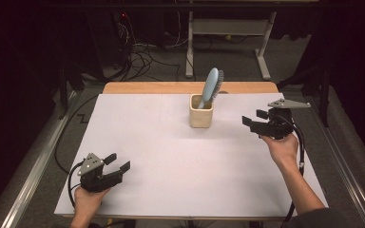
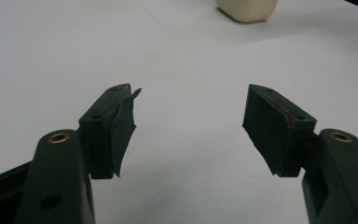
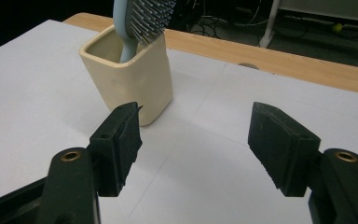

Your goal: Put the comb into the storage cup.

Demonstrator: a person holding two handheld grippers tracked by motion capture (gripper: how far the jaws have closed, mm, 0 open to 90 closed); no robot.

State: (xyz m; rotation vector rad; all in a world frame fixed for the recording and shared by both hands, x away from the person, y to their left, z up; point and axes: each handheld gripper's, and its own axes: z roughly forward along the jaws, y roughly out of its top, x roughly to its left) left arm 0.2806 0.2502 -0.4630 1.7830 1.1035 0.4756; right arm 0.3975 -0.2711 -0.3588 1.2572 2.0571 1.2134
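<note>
Fingers [image 3: 121,149] apart; one cup [image 1: 201,110], one hairbrush [image 1: 212,85]

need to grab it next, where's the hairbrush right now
In the high view the hairbrush stands handle-down in the cream cup at the table's far middle, left of the right hand-held gripper.

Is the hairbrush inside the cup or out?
Inside. The hairbrush stands handle-down in the cup, its bristly head leaning out over the rim.

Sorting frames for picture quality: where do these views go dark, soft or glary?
High view: the white table is evenly lit, the surroundings nearly black. Left gripper view: the cream cup at the top edge looks soft, the table pale with faint shadow. Right gripper view: the brush and cup are fairly sharp; no strong glare.
</note>
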